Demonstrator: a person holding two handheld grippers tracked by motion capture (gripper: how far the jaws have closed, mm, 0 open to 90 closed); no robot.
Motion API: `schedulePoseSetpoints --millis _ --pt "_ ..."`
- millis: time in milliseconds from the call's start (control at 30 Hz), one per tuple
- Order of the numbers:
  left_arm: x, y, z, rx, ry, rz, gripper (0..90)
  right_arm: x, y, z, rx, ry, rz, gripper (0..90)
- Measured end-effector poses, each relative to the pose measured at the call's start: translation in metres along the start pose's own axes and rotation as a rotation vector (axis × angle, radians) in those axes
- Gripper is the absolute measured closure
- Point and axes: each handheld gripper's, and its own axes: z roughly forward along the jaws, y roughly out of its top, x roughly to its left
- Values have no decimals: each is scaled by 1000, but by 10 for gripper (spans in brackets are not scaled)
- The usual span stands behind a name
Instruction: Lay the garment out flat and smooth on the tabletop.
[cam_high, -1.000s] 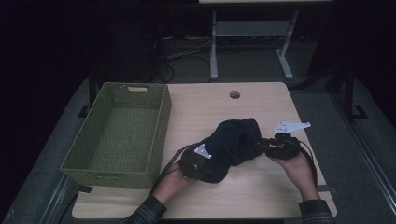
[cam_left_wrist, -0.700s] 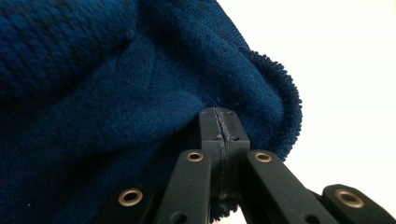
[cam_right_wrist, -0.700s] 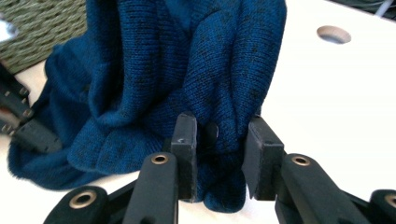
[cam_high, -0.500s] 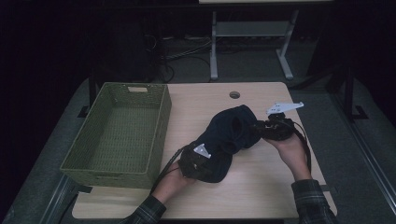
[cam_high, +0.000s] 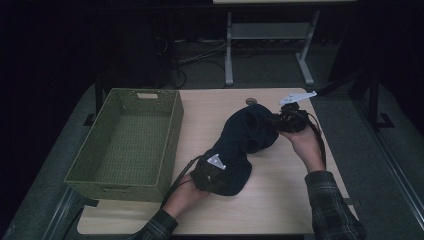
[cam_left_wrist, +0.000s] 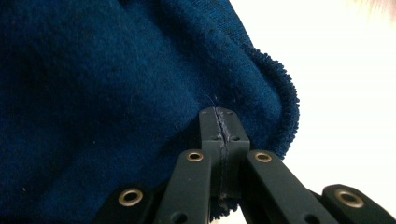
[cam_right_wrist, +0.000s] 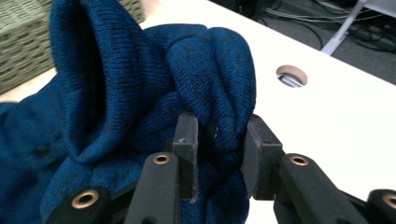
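Both grippers grasp the blue sweater (cam_high: 243, 145): left gripper (cam_left_wrist: 219, 135) clenched, right gripper (cam_right_wrist: 218, 140) wider.

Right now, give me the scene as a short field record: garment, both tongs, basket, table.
garment: dark blue knit garment, bunched on the table, held at two ends
left tongs: jaws pressed together, pinching the garment's near edge
right tongs: clamped on a thick fold at the garment's far end, that end lifted
basket: green woven basket, left of the garment, nothing inside
table: light wood table, round cable hole near its far edge
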Motion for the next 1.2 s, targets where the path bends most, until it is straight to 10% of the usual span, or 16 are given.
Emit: schedulePoseSetpoints --millis 700,900,1200 --pt "2 -1 0 -1 -15 -2 900 -38 15 59 89 -77 68 687" --pt "3 -1 0 -3 -22 -7 900 -36 11 50 26 -49 90 479" --pt "3 -1 0 -3 -22 -6 900 -25 -6 13 -26 -18 99 589"
